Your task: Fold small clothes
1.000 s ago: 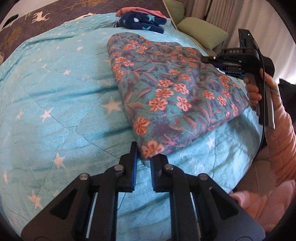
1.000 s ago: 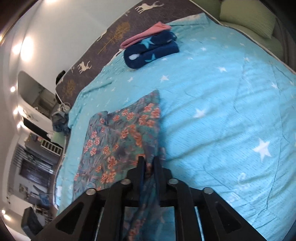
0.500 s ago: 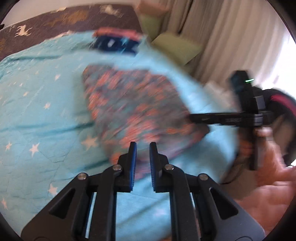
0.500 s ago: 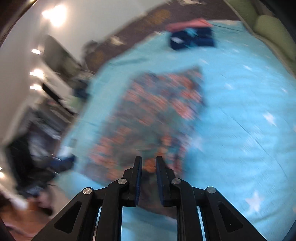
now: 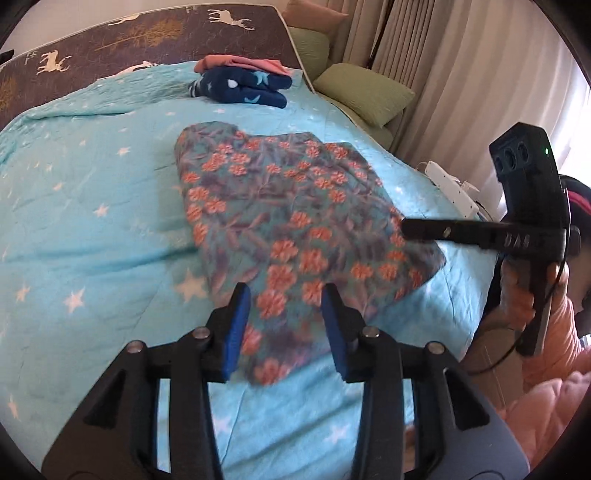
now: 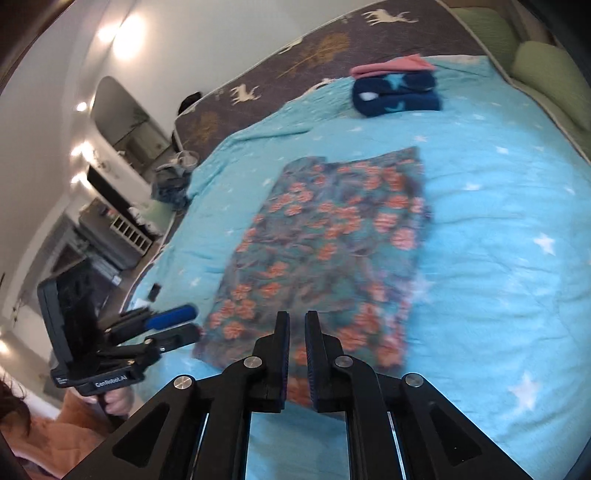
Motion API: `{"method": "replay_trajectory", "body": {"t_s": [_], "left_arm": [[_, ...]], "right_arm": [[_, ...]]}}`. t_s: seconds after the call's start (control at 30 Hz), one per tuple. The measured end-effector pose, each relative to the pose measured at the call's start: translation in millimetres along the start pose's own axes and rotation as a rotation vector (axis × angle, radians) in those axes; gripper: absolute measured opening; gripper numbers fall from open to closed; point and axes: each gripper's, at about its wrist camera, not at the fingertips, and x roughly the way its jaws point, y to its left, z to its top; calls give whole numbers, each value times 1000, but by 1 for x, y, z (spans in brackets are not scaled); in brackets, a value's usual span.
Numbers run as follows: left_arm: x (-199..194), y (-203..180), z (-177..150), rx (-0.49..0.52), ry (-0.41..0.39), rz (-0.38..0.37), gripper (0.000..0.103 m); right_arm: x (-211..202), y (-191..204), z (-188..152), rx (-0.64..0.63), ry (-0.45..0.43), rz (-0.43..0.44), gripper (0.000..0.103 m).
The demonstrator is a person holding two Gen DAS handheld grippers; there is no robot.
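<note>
A teal garment with orange flowers (image 5: 291, 225) lies folded flat on the light-blue star bedspread (image 5: 92, 229); it also shows in the right wrist view (image 6: 332, 240). My left gripper (image 5: 286, 295) is open and empty, held above the garment's near corner. My right gripper (image 6: 297, 321) has its jaws a narrow gap apart with nothing between them, above the garment's near edge. The right gripper also shows in the left wrist view (image 5: 406, 227) over the garment's right corner. The left gripper also shows in the right wrist view (image 6: 184, 325), open, at the garment's left corner.
A folded navy garment with stars (image 5: 243, 86) and a pink one (image 5: 240, 62) lie stacked near the headboard (image 5: 147, 29). Green pillows (image 5: 362, 92) and curtains are on the right. A power strip (image 5: 450, 184) lies off the bed's right edge. Furniture stands beyond the bed's left side (image 6: 110, 221).
Both grippers have let go of the garment and lifted back from it. The left jaws have opened wide. The garment now lies flat, folded over.
</note>
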Motion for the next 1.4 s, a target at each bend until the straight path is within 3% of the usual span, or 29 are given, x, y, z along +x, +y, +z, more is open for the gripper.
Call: {"method": "replay_trajectory", "body": {"t_s": [0.13, 0.3, 0.5, 0.73, 0.87, 1.0, 1.1, 1.27, 1.4], "left_arm": [[23, 4, -7, -17, 71, 38, 41], [20, 2, -2, -2, 73, 48, 41], [19, -2, 17, 23, 52, 58, 41], [39, 6, 63, 17, -1, 64, 46], [68, 33, 73, -50, 55, 94, 46], [88, 62, 60, -134, 84, 60, 46], [82, 58, 64, -105, 78, 69, 46], [70, 47, 92, -50, 16, 52, 46], [86, 55, 119, -42, -4, 75, 46]], "right_arm": [[24, -8, -8, 28, 82, -117, 9], [17, -25, -10, 113, 71, -34, 9], [8, -16, 13, 58, 27, -89, 14], [24, -23, 60, 55, -20, -79, 16], [45, -49, 78, 140, 2, -50, 16], [64, -86, 79, 232, 30, -42, 13], [66, -104, 77, 305, 25, 39, 12], [57, -88, 100, 190, -12, -4, 15], [73, -93, 121, 174, -5, -58, 15]]}}
